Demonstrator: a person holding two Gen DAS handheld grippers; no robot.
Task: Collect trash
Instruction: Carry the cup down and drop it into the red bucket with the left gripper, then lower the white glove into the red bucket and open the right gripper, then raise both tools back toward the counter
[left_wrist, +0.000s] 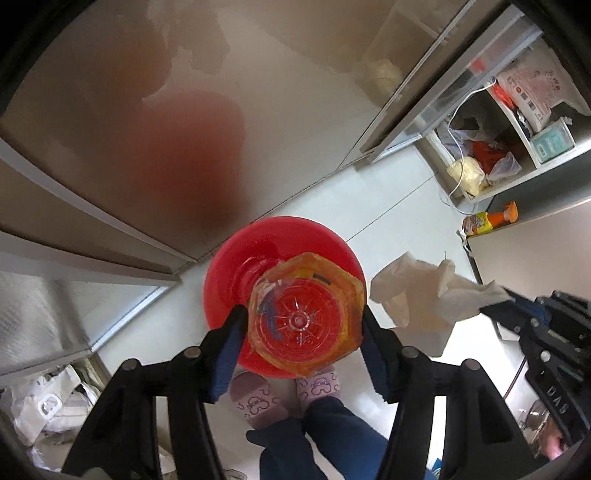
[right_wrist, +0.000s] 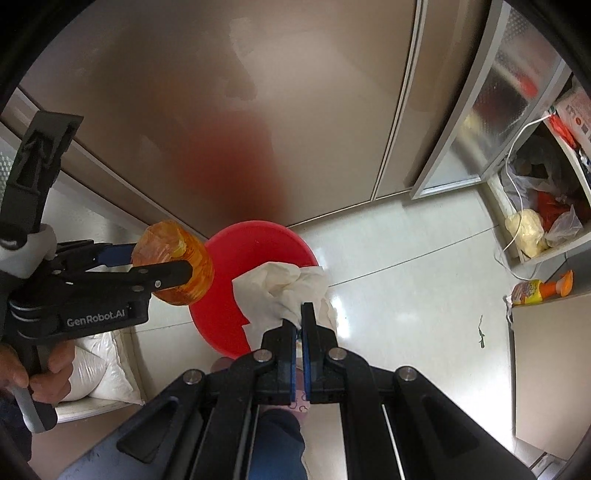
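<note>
The left gripper (left_wrist: 301, 325) has its fingers spread wide around a clear plastic bottle with an orange label (left_wrist: 304, 312), one blue-padded fingertip (left_wrist: 231, 332) pressed to the bottle's left side and the other to its right, so the bottle is clamped between them. In the left wrist view the bottle sits in the lower centre of the frame, seen end-on, directly over the red basin (left_wrist: 236, 266) on the pale floor. From the right wrist view the same bottle (right_wrist: 177, 266) appears at centre left, held sideways by the left gripper (right_wrist: 162, 266) just above the basin's left rim (right_wrist: 258, 236). The right gripper (right_wrist: 300, 314) has its fingers pressed nearly together, pinching a crumpled white tissue (right_wrist: 280, 291) at its lower edge; the tissue fans upward from the fingertips and overlaps the right half of the basin in the middle of the frame. In the left wrist view the tissue (left_wrist: 417, 291) hangs at centre right, just beside the basin, with the right gripper's dark body entering from the right edge. An orange-capped spray bottle (right_wrist: 539, 290) lies on the floor at the right edge, well apart from the basin, below an open cupboard shelf (right_wrist: 535, 258) stuffed with bags. Pink slippers (left_wrist: 255, 398) show below the basin.
</note>
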